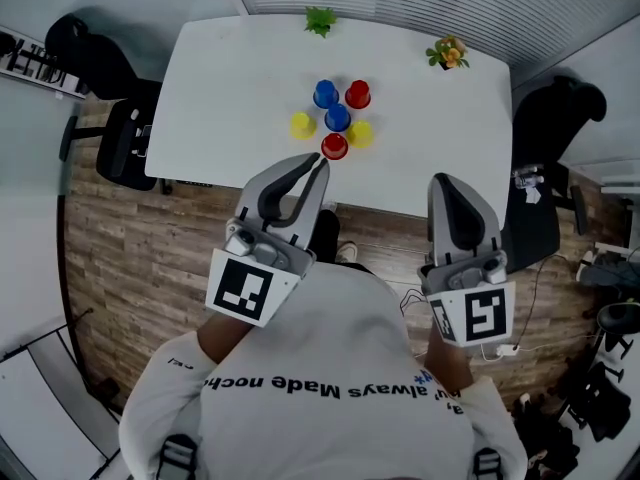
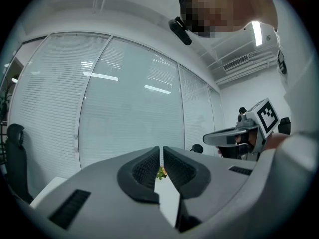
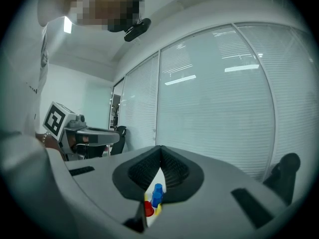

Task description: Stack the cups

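Several small cups stand upside down in a cluster on the white table (image 1: 230,88): two blue cups (image 1: 325,93) (image 1: 338,118), two red cups (image 1: 358,94) (image 1: 335,146) and two yellow cups (image 1: 302,125) (image 1: 361,134). My left gripper (image 1: 318,164) is held over the table's near edge, just short of the nearest red cup, shut and empty. My right gripper (image 1: 446,182) hovers to the right, near the same edge, also shut and empty. In the right gripper view a blue cup (image 3: 158,189) and a red cup (image 3: 148,208) show below the shut jaws.
A green plant (image 1: 320,20) and an orange-flowered plant (image 1: 448,54) stand at the table's far edge. Black office chairs flank the table at left (image 1: 110,118) and right (image 1: 548,158). Wooden floor lies below, with cables at the right (image 1: 600,268).
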Motion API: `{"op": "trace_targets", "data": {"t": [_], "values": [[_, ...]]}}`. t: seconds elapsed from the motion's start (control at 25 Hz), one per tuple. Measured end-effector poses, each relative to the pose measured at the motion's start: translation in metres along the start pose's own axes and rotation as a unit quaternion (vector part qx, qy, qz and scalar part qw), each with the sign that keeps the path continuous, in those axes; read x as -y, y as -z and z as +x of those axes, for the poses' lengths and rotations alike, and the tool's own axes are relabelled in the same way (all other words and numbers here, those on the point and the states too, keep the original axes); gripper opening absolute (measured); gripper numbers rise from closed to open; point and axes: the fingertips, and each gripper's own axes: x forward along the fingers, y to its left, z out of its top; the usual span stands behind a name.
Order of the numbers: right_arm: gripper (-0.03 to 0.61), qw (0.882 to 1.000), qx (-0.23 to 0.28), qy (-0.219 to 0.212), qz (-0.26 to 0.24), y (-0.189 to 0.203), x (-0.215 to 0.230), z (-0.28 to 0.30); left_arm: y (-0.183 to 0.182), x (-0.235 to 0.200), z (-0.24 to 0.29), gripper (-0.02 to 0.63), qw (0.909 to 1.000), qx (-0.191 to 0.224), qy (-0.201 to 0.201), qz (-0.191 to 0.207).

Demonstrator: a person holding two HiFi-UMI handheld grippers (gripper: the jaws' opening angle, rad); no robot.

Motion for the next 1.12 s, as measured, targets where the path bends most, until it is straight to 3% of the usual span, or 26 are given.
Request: {"op": "trace_targets", "data": {"t": [0.64,1.12], "values": [[0.006,1.000,-0.004,-0.007,-0.021,-0.025,0.018,0.133,-0.004,-0.112,0.065,0.038,0.9998,0.014,0.001,-0.010],[0.008,1.000,-0.005,0.007,-0.024,-0.022,0.016,0.173,0.010,-0.144,0.090,0.038,0.9993,0.004,0.034,-0.015]]}}
